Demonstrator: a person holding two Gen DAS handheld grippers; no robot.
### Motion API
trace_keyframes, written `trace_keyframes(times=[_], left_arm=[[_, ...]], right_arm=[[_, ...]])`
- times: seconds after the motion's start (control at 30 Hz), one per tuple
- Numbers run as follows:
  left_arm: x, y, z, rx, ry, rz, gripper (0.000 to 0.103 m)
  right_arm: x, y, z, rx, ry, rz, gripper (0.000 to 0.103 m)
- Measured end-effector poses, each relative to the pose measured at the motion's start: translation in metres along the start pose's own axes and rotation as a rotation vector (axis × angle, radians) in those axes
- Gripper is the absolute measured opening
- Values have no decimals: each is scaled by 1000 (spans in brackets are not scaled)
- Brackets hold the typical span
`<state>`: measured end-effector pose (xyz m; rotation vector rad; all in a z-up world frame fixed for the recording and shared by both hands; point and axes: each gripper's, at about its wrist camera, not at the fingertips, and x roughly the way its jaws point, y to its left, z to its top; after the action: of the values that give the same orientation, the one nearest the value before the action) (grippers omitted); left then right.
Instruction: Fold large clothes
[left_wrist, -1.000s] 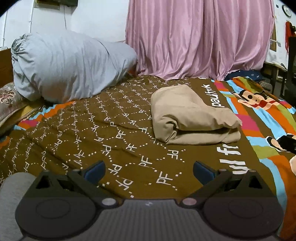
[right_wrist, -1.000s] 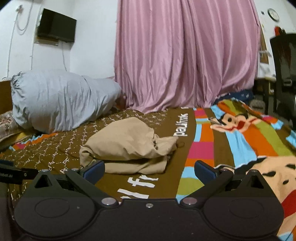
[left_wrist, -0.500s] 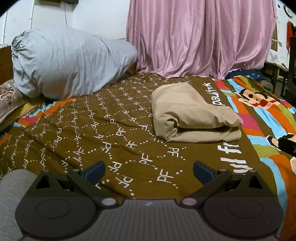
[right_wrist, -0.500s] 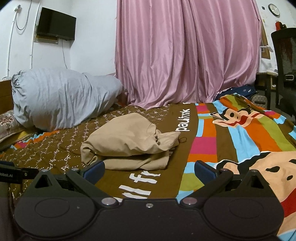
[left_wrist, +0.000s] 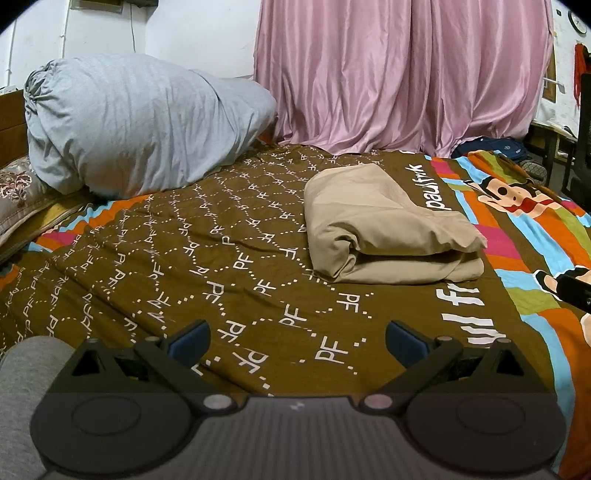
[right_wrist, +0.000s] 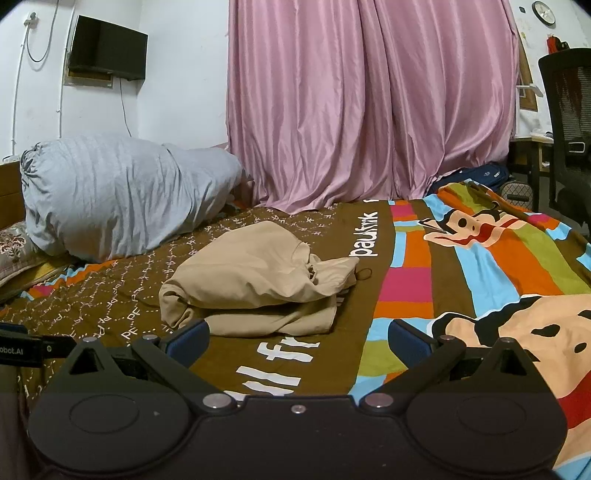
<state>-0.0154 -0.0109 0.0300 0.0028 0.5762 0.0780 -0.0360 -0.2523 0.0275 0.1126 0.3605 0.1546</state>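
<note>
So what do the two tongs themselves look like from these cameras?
Both match: left tongs and right tongs have black linkage arms with silver pivot pins, round black discs and blue finger pads. The left tongs' side shows white lettering.

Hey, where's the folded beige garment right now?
The folded beige garment lies on the brown patterned bedspread, right of centre in the left wrist view, ahead of both open tools, before the pink curtain, right of the grey bundle.
</note>
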Motion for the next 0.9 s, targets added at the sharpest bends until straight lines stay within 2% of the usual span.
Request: trace_keyframes(times=[0.9], left_arm=[[-1, 2, -1, 2, 5, 3, 102]], right_arm=[[1, 0, -5, 13, -3, -2, 102]])
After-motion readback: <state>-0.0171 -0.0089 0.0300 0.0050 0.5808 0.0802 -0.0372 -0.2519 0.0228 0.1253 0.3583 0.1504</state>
